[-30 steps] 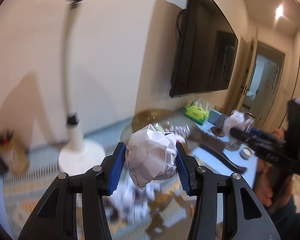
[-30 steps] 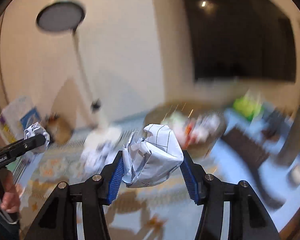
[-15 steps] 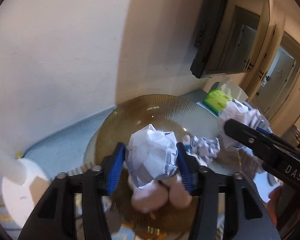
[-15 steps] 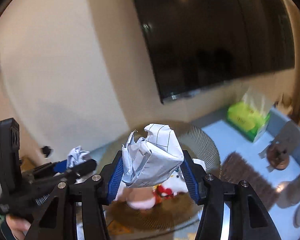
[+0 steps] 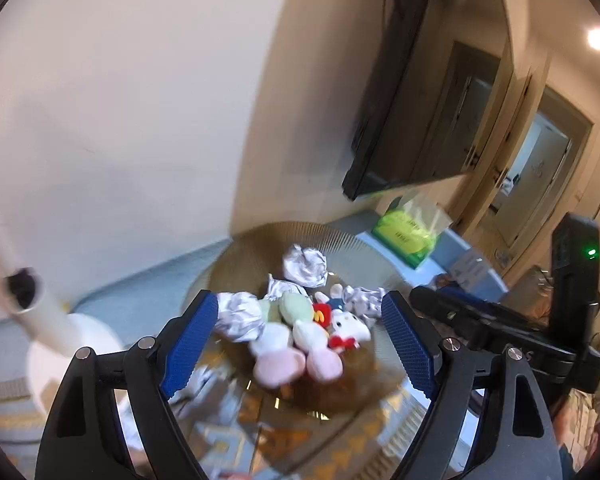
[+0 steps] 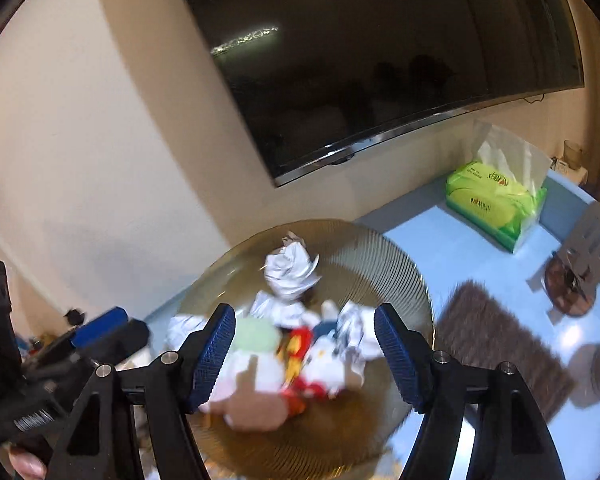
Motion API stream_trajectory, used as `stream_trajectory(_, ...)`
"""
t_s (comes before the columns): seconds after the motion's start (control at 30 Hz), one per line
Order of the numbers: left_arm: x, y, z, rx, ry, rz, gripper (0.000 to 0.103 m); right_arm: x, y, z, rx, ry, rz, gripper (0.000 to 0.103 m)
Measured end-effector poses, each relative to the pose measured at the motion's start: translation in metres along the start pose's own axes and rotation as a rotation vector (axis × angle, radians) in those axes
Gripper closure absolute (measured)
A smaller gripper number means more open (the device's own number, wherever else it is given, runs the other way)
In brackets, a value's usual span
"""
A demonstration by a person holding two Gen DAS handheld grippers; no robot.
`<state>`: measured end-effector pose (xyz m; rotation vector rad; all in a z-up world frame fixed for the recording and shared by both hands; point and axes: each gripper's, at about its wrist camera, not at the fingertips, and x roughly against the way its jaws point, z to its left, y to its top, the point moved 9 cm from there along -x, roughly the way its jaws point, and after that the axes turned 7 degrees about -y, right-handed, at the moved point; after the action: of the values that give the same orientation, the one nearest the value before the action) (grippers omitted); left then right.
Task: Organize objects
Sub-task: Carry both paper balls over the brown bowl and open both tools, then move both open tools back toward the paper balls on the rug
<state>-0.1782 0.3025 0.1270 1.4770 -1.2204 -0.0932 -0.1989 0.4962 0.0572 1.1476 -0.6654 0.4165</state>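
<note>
Both paper balls (image 5: 305, 267) now released into bowl (image 6: 384, 256) (each hand-held gripper (image 5: 300, 344) agape above).

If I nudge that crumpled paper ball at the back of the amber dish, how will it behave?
The crumpled paper ball looks light, so a slight nudge would probably shift it. Its creased, uneven folds suggest it would tumble rather than roll. It rests apart from the plush toys on the ribbed amber dish, whose sloping wall may send it back inward.

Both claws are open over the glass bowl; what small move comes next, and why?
Probably lift both claws away: the left claw and right claw hold nothing, and crumpled paper balls already lie in the bowl.
</note>
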Motion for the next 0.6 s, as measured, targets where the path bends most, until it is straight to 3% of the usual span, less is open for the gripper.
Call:
stream_trajectory(0.07, 0.037, -0.005, -0.006, 0.003, -0.047, -0.002, 0.019, 0.024, -0.008, 0.019, 0.024, 0.031, 0.001, 0.032)
stream_trajectory(0.13, 0.069, -0.015, -0.011, 0.021, -0.108, 0.013, 0.009, 0.049, -0.018, 0.04, 0.042, 0.074, 0.005, 0.027)
stream_trajectory(0.2, 0.107, -0.026, -0.01, 0.022, -0.085, -0.02, 0.001, 0.074, -0.029, 0.062, 0.047, 0.129, 0.001, 0.011)
stream_trajectory(0.33, 0.17, -0.062, 0.014, 0.006, 0.021, -0.074, 0.001, 0.107, -0.058, 0.101, 0.085, 0.24, 0.005, 0.005)
stream_trajectory(0.43, 0.185, -0.121, 0.068, 0.142, 0.161, -0.059, 0.001, 0.108, -0.094, 0.108, 0.089, 0.217, 0.007, 0.002)
stream_trajectory(0.53, 0.176, -0.191, 0.128, 0.335, 0.192, -0.055, 0.001, 0.086, -0.149, 0.092, 0.046, 0.128, 0.007, 0.0)
stream_trajectory(0.6, 0.161, -0.227, 0.154, 0.404, 0.225, -0.022, 0.001, 0.061, -0.187, 0.086, 0.059, 0.077, 0.037, 0.0)
